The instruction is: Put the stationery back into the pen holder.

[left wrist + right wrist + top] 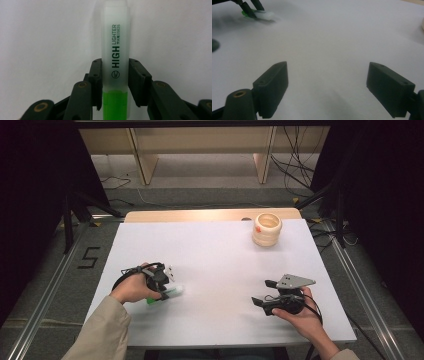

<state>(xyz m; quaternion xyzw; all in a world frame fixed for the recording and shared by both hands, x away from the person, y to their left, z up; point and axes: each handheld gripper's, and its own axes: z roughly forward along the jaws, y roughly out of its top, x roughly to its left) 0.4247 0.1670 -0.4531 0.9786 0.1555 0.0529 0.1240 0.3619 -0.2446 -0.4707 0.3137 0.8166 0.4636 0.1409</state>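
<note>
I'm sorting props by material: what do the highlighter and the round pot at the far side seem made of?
Highlighter: plastic, frosted translucent cap over a glossy green body. Round pot: probably pale wood or bamboo, matte, with stacked rings; too small to be sure.

One green highlighter with a frosted translucent cap [115,60]; one round pale wooden ribbed cup [267,229]; two black two-jaw grippers, left gripper [169,281] and right gripper [264,292]; one white-topped counter [215,265].
</note>
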